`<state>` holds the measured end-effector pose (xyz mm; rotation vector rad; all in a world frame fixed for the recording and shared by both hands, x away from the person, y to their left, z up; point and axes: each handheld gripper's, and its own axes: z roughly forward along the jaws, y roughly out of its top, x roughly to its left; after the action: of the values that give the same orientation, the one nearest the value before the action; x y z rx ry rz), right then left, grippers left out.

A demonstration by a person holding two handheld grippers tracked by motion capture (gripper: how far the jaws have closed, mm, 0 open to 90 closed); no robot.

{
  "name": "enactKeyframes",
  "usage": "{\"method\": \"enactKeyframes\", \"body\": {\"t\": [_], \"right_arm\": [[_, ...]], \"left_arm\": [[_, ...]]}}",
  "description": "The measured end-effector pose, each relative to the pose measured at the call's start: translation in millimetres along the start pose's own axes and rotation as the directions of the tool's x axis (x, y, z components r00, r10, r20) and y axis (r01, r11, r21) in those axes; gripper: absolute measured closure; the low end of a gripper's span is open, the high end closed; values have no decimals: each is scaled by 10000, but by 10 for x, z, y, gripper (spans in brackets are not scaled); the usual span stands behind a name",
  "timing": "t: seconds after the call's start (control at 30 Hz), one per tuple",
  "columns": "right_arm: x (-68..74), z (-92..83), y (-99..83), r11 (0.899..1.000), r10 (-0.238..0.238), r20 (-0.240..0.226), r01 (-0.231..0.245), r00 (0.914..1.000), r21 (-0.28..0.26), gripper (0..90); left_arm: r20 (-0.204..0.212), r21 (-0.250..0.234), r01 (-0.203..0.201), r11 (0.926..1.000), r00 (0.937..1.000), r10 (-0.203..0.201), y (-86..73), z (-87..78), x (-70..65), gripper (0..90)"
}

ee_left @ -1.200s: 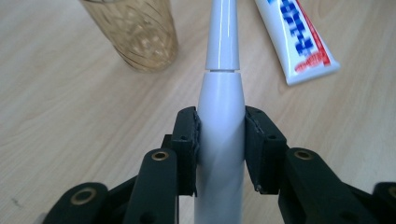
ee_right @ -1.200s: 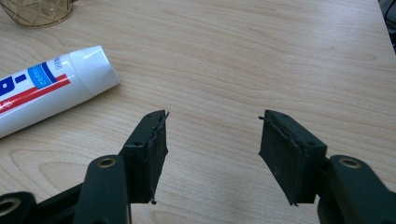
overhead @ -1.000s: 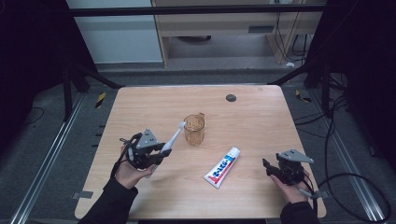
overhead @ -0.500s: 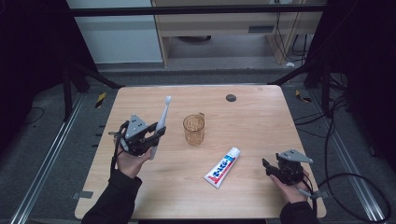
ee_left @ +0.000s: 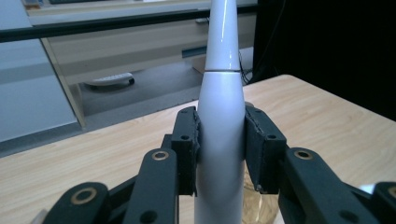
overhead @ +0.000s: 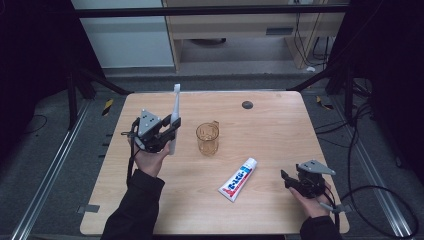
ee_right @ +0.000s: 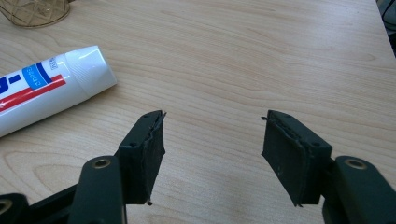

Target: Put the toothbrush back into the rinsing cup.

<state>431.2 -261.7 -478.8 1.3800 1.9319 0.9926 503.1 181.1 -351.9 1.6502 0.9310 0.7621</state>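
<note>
1. The left gripper (overhead: pixel 167 134) is clamped on a white toothbrush (overhead: pixel 174 116), both black pads pressed flat against its smooth, glossy handle (ee_left: pixel 221 140).
2. The toothbrush stands nearly upright above the table (overhead: pixel 270 125), left of the cup (overhead: pixel 207 138) and apart from it; the handle swells at the grip and narrows past a thin seam toward the top.
3. The right gripper (ee_right: pixel 212 154) sits wide open at the table's right front corner, nothing between its rough-edged pads, hovering over bare wood.
4. The cup is clear amber, with a faceted pattern near its base and a small handle.
5. A white tube (overhead: pixel 238 178), printed in red and blue with a ribbed cap, lies flat between cup and right gripper.
6. The table is pale wood grain.
</note>
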Motion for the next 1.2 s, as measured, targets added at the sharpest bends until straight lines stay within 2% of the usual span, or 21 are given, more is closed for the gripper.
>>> {"method": "enactKeyframes", "body": {"t": [0.33, 0.5, 0.77, 1.2], "right_arm": [[-6, 9, -3, 10000, -12, -27, 12, 10000, 14, 383], [-6, 14, -7, 10000, 49, -64, -49, 10000, 45, 383], [-13, 20, -11, 10000, 51, -116, -51, 9999, 67, 384], [-8, 25, -13, 9999, 95, -208, -93, 9997, 80, 384]], "left_arm": [[-210, -459, 341, 9984, 9992, -351, 48, 183, -11, 667], [-236, -744, 666, 9950, 9974, -685, 54, 335, -11, 667], [-253, -1166, 903, 9891, 9953, -939, 77, 512, -56, 667], [-131, -1570, 997, 9826, 9946, -1030, 150, 646, -166, 667]]}}
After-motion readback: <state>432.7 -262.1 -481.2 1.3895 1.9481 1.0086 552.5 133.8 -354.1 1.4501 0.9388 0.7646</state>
